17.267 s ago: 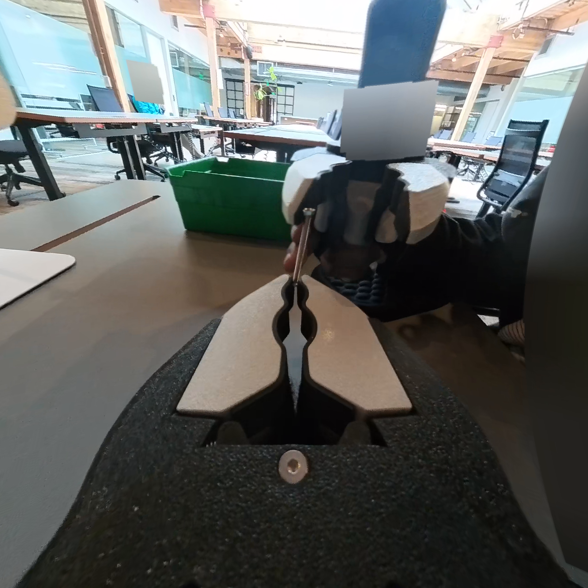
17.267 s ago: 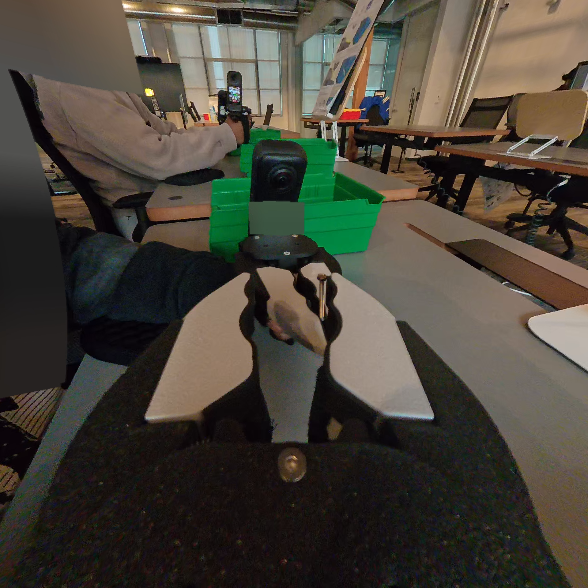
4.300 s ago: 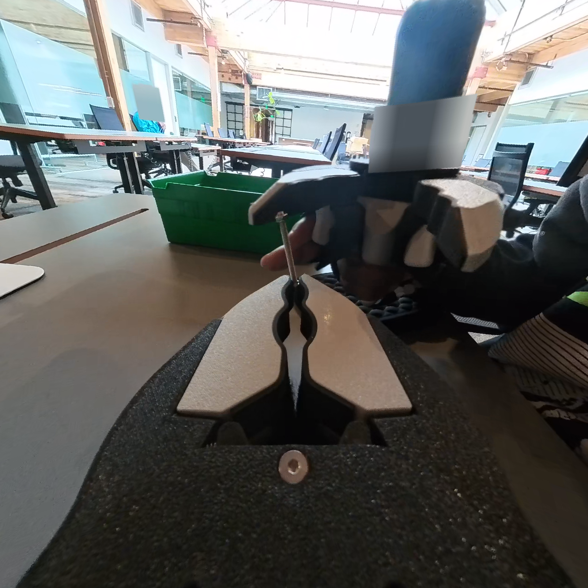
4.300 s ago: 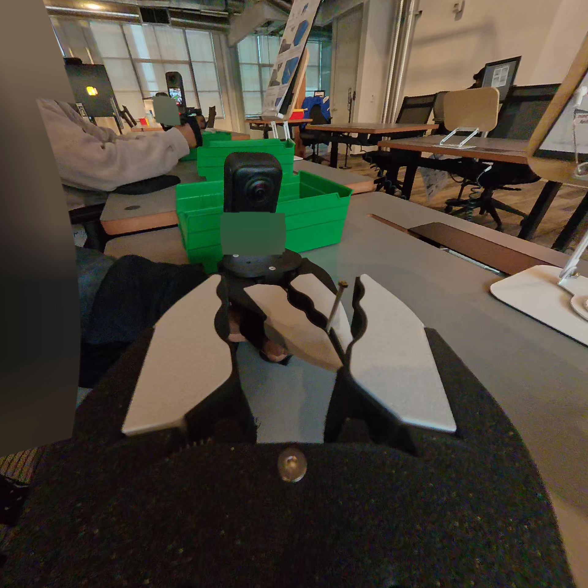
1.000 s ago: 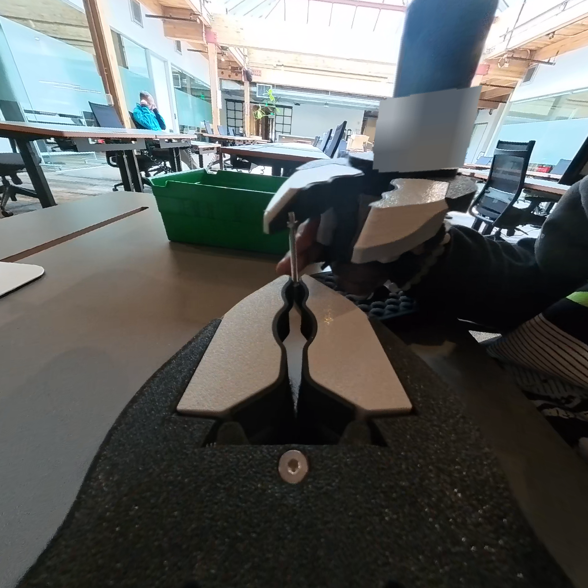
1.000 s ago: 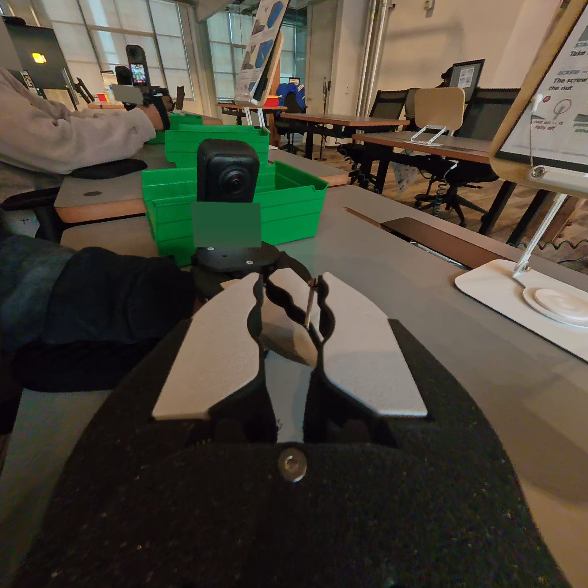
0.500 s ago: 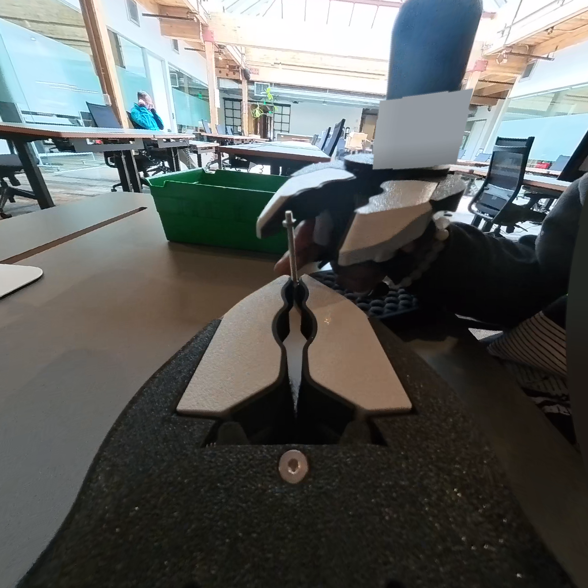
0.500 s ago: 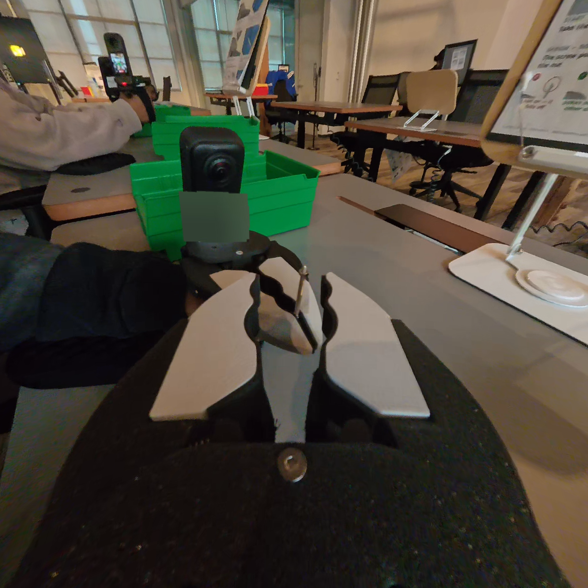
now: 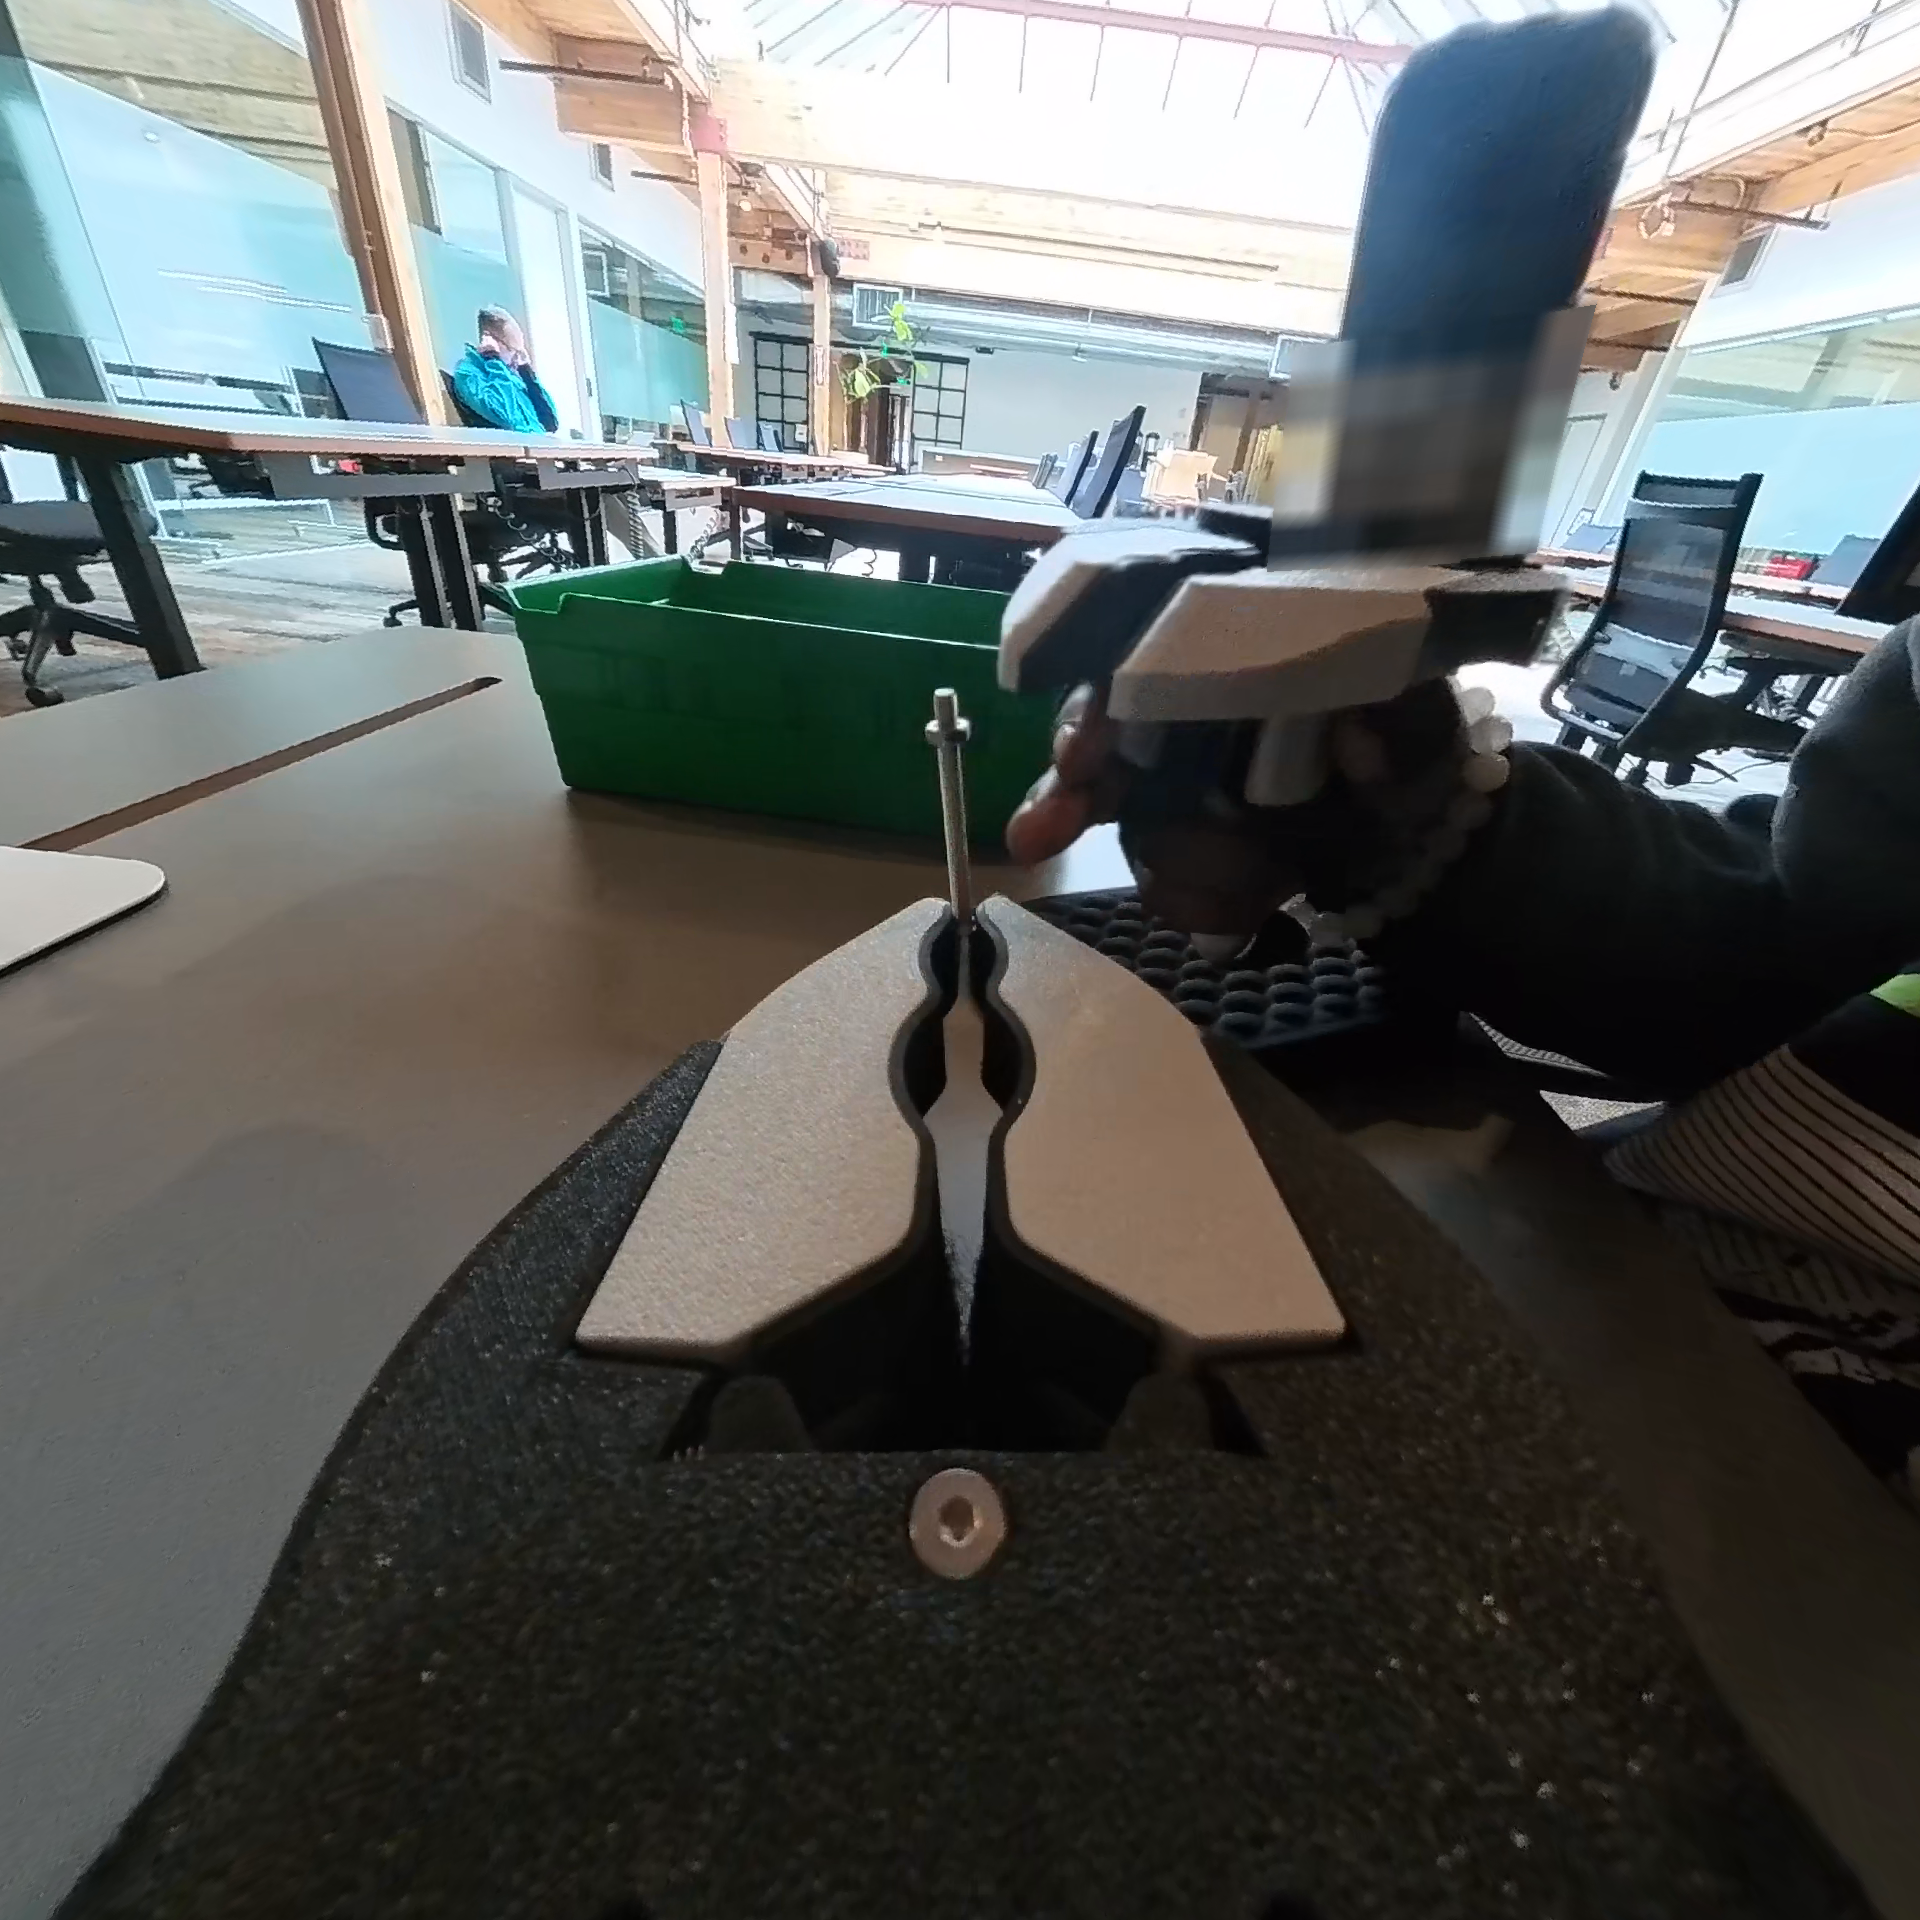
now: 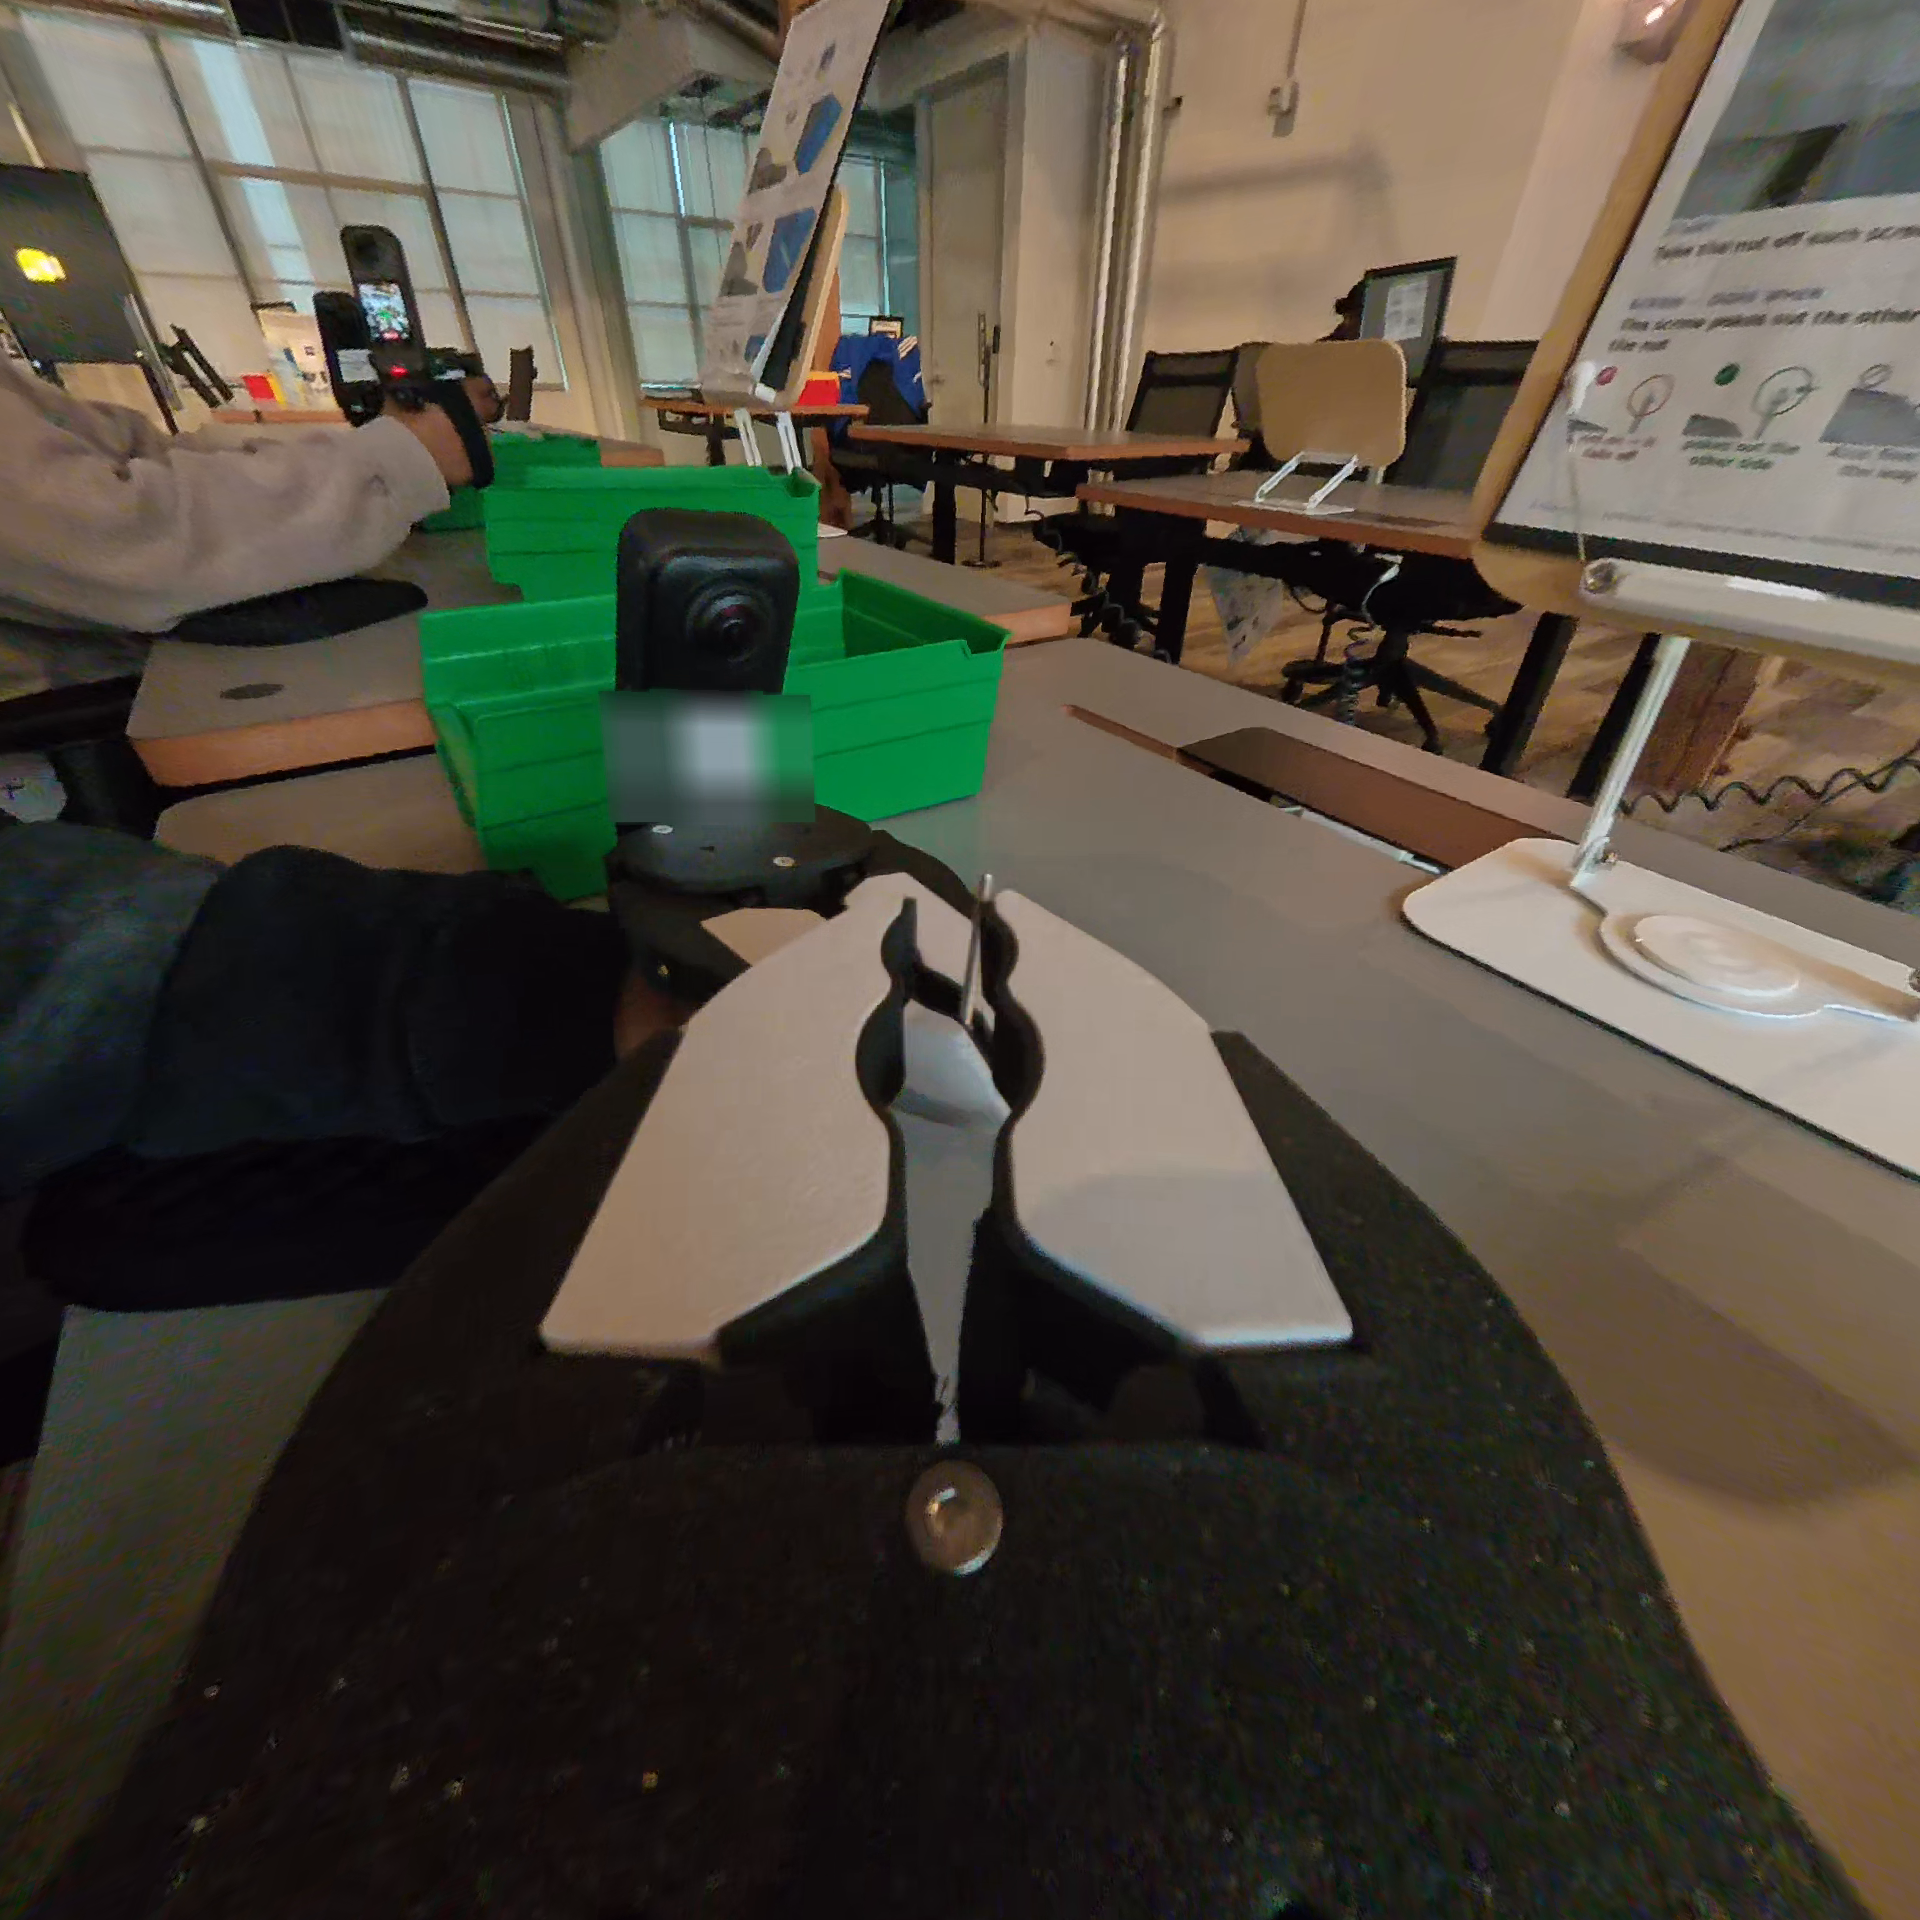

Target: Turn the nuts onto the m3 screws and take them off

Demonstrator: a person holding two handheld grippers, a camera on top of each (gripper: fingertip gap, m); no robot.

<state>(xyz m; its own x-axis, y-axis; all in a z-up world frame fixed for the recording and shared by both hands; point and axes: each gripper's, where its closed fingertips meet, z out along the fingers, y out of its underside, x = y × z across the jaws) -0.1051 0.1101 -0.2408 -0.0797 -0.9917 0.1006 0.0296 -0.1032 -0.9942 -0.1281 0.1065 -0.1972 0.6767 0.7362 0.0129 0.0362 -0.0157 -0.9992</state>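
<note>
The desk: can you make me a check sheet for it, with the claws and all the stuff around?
Surface: grey desk, flat and dry.
Job's things: screw standing upright, with a nut near its top.
Clutter: green bin behind the screw; black mat with holes; white stand holding a sheet.
Grippers: left claw shut on the screw's lower end; right claw slightly open, holding nothing, up beside the screw's top and not touching it.
Cables: coiled cable under the next desk.
Surroundings: office with desks and chairs; person at the next desk.
</note>
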